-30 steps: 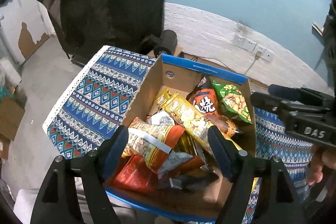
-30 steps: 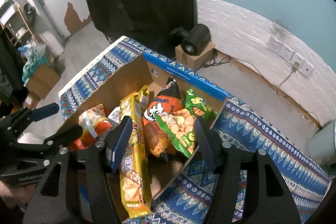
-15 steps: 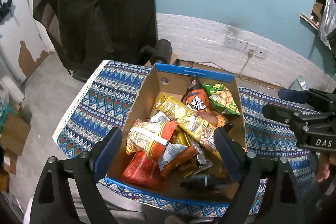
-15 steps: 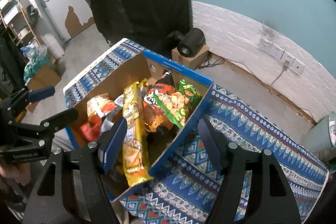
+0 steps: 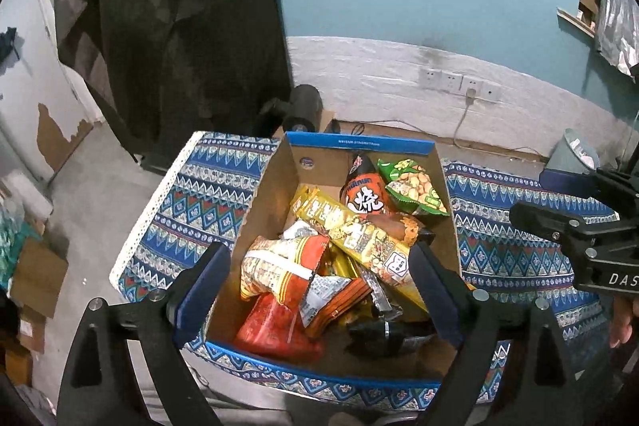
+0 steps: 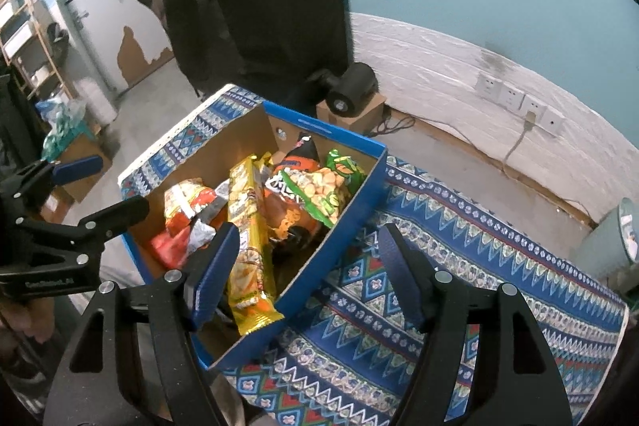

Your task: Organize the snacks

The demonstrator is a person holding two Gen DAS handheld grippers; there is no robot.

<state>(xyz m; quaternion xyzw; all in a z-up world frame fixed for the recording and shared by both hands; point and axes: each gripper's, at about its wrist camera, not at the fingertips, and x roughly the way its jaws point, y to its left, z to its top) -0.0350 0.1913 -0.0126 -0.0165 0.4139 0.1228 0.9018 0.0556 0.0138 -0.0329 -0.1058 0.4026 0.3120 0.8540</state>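
A blue cardboard box [image 5: 359, 143] [image 6: 359, 194] sits on a patterned blue tablecloth [image 5: 191, 202] [image 6: 459, 250]. It holds several snack packs: a long yellow pack [image 5: 359, 238] [image 6: 247, 234], an orange pack [image 5: 365, 194] [image 6: 295, 178], a green pea pack [image 5: 415, 188] [image 6: 323, 190] and a red-and-white bag [image 5: 283, 266] [image 6: 185, 202]. My left gripper [image 5: 317, 294] is open and empty above the box's near end. My right gripper [image 6: 307, 274] is open and empty above the box's right wall.
A black cylinder device on a small carton [image 6: 351, 94] stands on the floor behind the table. A pale bin [image 6: 611, 242] is at the far right. Wall sockets [image 5: 459, 82] and a cable run along the white brick wall. Dark fabric [image 5: 179, 26] hangs behind.
Both grippers have pulled back and risen away from the box, so more of the box and tablecloth shows. Both stay open and empty. The snacks have not moved.
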